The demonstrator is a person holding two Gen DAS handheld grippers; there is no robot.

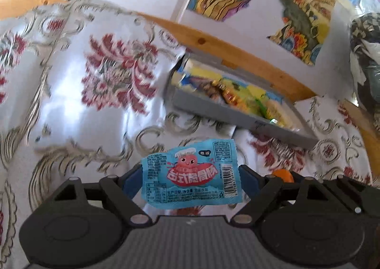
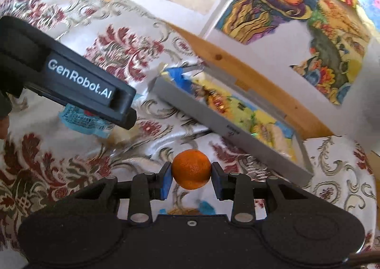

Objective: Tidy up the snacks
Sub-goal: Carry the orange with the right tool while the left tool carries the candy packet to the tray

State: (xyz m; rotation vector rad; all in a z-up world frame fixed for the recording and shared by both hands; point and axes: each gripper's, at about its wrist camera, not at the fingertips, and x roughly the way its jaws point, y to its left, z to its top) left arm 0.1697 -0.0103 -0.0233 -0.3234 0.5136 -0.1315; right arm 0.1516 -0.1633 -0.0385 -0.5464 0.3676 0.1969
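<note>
Left hand-held gripper [image 1: 191,174] pinches a blue snack packet [image 1: 190,175] above the flowered tabletop [image 1: 71,102], near a grey tray [image 1: 213,107] of snacks. Seen from the right wrist, the right hand-held gripper [image 2: 191,175] clamps an orange [image 2: 191,169] just short of that tray [image 2: 213,121].
</note>
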